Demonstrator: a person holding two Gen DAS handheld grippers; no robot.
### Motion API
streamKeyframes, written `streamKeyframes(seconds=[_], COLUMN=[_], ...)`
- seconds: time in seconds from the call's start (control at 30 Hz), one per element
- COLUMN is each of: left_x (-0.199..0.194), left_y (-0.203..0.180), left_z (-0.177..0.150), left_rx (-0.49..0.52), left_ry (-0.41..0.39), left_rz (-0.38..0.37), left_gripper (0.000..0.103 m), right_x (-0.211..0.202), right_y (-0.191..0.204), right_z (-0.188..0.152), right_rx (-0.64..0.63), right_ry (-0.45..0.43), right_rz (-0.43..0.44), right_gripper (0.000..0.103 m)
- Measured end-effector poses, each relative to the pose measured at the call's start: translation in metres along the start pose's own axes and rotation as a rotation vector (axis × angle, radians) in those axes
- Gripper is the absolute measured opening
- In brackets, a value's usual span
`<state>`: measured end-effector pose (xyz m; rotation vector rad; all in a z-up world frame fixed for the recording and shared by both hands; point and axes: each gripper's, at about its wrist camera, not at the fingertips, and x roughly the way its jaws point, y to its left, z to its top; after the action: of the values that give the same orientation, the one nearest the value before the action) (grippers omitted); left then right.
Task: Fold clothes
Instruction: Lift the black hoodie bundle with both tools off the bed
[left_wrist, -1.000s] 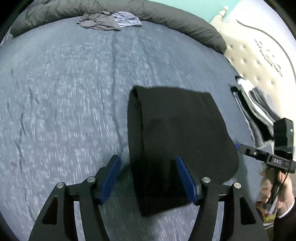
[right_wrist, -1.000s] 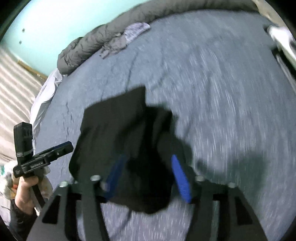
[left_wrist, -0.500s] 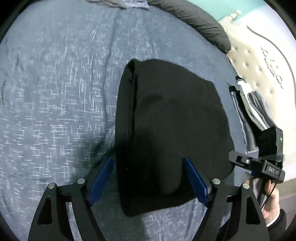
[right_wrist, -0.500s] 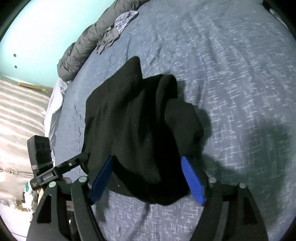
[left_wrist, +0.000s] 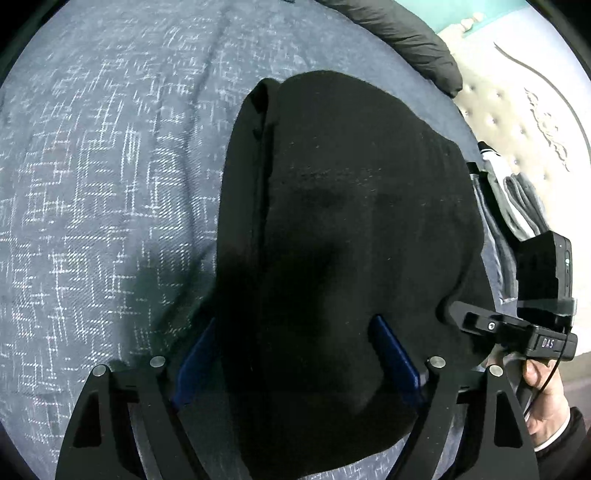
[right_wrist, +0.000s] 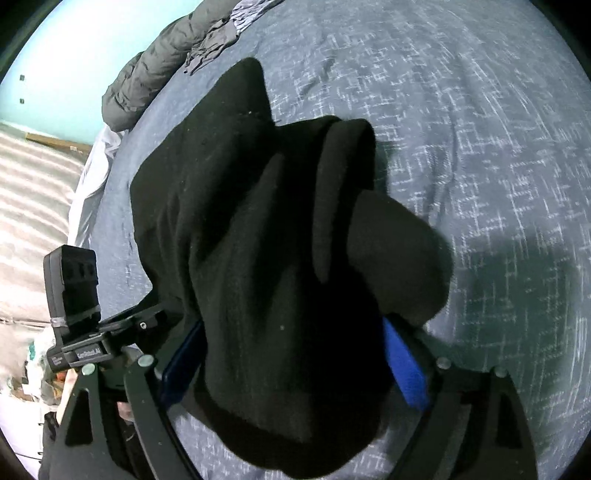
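A black folded garment (left_wrist: 351, 240) lies on the blue-grey bedsheet (left_wrist: 92, 184). My left gripper (left_wrist: 295, 358) is open, and its blue pads (left_wrist: 195, 358) straddle the garment's near edge, with cloth lying between and over the fingers. In the right wrist view the same garment (right_wrist: 258, 221) looks bunched into thick folds. My right gripper (right_wrist: 291, 365) is open too, and the cloth fills the gap between its blue pads (right_wrist: 404, 369). Each view shows the other gripper at the garment's side: the right gripper (left_wrist: 517, 328) and the left gripper (right_wrist: 110, 332).
A stack of folded grey and white clothes (left_wrist: 517, 206) sits by the cream tufted headboard (left_wrist: 517, 122). A rolled grey duvet (right_wrist: 147, 81) borders the far side of the bed, with crumpled clothes (right_wrist: 221, 40) beside it. A hand (left_wrist: 543, 398) holds the right gripper.
Both grippers have moved forward and down onto the black garment, which now fills most of each view. The fingers have stayed wide apart throughout.
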<state>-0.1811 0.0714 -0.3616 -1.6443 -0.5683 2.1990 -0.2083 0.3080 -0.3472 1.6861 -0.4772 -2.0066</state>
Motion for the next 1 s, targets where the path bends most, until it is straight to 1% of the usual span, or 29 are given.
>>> streamKeyframes(seconds=[0.2, 0.23, 0.27, 0.33, 0.43, 0.53, 0.7, 0.77, 0.8, 0.83, 0.93, 1.0], left_x=[0.005, 0.006, 0.006, 0.006, 0.006, 0.006, 0.005, 0.004, 0.004, 0.003, -0.001, -0.006], left_y=[-0.009, -0.011, -0.013, -0.017, -0.023, -0.025, -0.032, -0.034, -0.037, -0.040, -0.050, -0.056], left_z=[0.001, 0.001, 0.001, 0.001, 0.000, 0.000, -0.002, -0.002, -0.003, -0.003, -0.004, -0.005], left_rx=[0.033, 0.039, 0.045, 0.057, 0.073, 0.073, 0.088, 0.094, 0.101, 0.113, 0.144, 0.155], left_ry=[-0.014, -0.016, -0.018, -0.022, -0.030, -0.039, -0.053, -0.059, -0.062, -0.066, -0.079, -0.090], left_rz=[0.009, 0.009, 0.009, 0.012, 0.027, 0.028, 0.037, 0.041, 0.046, 0.055, 0.080, 0.090], left_gripper=[0.085, 0.083, 0.079, 0.074, 0.070, 0.069, 0.068, 0.064, 0.063, 0.060, 0.053, 0.050], right_x=[0.009, 0.010, 0.011, 0.011, 0.012, 0.013, 0.015, 0.015, 0.013, 0.011, 0.009, 0.006], right_y=[0.003, 0.004, 0.006, 0.009, 0.013, 0.015, 0.013, 0.014, 0.014, 0.016, 0.022, 0.024], right_z=[0.002, 0.002, 0.002, 0.002, 0.002, 0.003, 0.003, 0.003, 0.002, 0.001, -0.004, -0.006], right_rx=[-0.019, -0.023, -0.032, -0.055, -0.076, -0.088, -0.090, -0.097, -0.105, -0.117, -0.151, -0.158], right_ry=[-0.017, -0.020, -0.024, -0.034, -0.044, -0.053, -0.060, -0.068, -0.075, -0.084, -0.100, -0.108], right_rz=[-0.009, -0.012, -0.015, -0.019, -0.028, -0.031, -0.026, -0.025, -0.025, -0.026, -0.033, -0.029], right_gripper=[0.091, 0.090, 0.089, 0.076, 0.066, 0.061, 0.060, 0.058, 0.055, 0.051, 0.044, 0.042])
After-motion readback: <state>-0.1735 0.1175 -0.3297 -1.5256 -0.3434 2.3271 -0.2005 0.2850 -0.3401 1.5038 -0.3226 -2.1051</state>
